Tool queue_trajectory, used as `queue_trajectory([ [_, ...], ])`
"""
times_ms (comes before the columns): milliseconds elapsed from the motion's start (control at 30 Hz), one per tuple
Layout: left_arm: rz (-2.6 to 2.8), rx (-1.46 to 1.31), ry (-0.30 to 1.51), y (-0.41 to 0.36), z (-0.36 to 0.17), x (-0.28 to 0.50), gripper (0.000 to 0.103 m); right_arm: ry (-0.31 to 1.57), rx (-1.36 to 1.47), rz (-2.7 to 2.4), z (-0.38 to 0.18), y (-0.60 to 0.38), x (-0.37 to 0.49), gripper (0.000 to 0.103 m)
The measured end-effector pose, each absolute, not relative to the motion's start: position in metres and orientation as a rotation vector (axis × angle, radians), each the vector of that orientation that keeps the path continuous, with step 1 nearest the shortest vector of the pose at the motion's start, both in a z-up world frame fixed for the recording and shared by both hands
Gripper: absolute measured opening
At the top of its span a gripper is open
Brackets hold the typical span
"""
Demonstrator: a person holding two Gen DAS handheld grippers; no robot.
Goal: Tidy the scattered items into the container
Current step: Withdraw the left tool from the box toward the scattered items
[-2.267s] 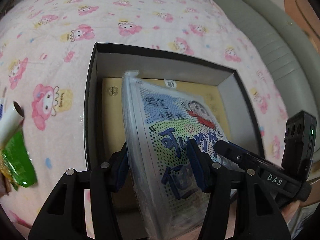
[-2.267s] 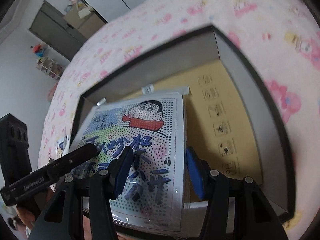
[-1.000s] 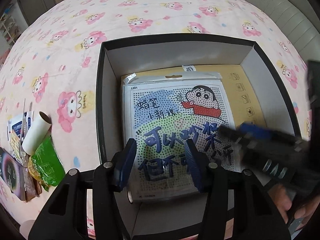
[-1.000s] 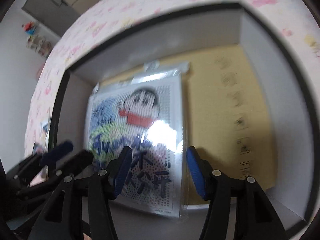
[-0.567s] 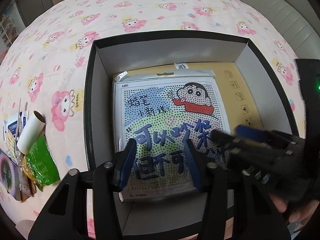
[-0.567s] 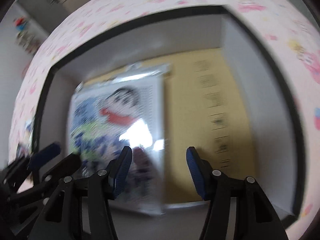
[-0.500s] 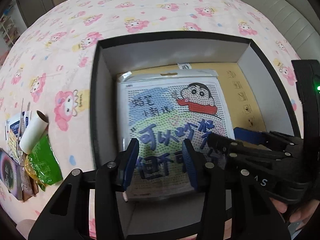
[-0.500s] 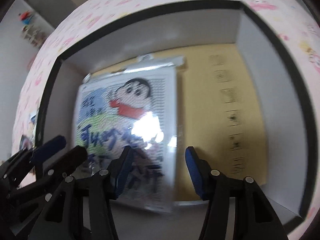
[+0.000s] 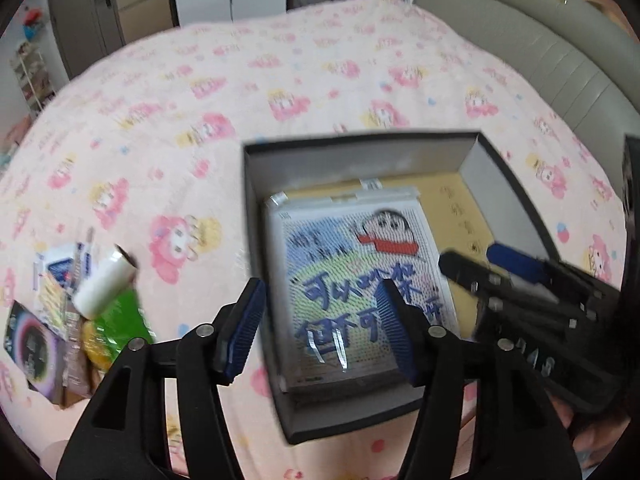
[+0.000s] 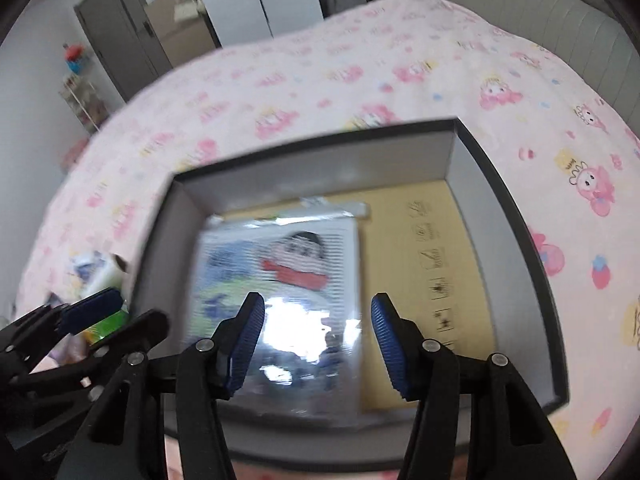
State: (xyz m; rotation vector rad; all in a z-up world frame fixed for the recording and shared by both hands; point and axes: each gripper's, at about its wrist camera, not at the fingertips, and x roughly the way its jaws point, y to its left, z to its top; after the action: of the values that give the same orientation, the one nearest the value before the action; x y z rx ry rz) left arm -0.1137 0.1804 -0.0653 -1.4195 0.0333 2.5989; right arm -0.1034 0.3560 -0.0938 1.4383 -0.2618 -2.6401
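Observation:
A black open box [image 9: 256,216] [image 10: 516,240] sits on the pink bedspread. Flat on its tan floor lies a plastic-wrapped cartoon bead kit [image 9: 352,264] [image 10: 280,280]. My left gripper [image 9: 320,320] hangs above the box's near left corner; its jaws are opening and nothing is between them. My right gripper [image 10: 316,332] hovers over the kit, open and holding nothing; it also shows in the left wrist view [image 9: 480,260]. Left of the box lie a white roll [image 9: 105,282], a green packet [image 9: 120,322] and several small packs [image 9: 48,280].
A dark booklet [image 9: 28,344] lies at the near left edge of the bed. A grey padded headboard [image 9: 528,48] runs along the right. Cupboards and a doorway [image 10: 132,36] stand beyond the bed's far side.
Both grippers have risen and pulled back from the box, so more of the bed shows. The left jaws have spread wider. The kit stays flat in the box.

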Motion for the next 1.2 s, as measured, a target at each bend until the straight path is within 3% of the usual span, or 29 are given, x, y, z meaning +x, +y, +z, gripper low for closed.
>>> queue_trajectory([
  [167,2.700,-1.313,0.023,0.155,-0.030,-0.093,0.075,-0.199,1.355,-2.715,-0.050,0.350,-0.066,0.053],
  [300,2.756,-1.256,0.021,0.132,-0.010,-0.076,0.079,-0.160,1.299,-2.765,-0.051,0.291,-0.082,0.057],
  [733,2.875,-1.186,0.043,0.074,0.019,-0.018,0.079,-0.100,1.173,-2.757,-0.015,0.224,-0.038,0.057],
  [1200,2.936,-1.200,-0.041,0.017,0.017,0.008,0.080,-0.030,1.138,-2.704,-0.009,0.165,-0.021,0.057],
])
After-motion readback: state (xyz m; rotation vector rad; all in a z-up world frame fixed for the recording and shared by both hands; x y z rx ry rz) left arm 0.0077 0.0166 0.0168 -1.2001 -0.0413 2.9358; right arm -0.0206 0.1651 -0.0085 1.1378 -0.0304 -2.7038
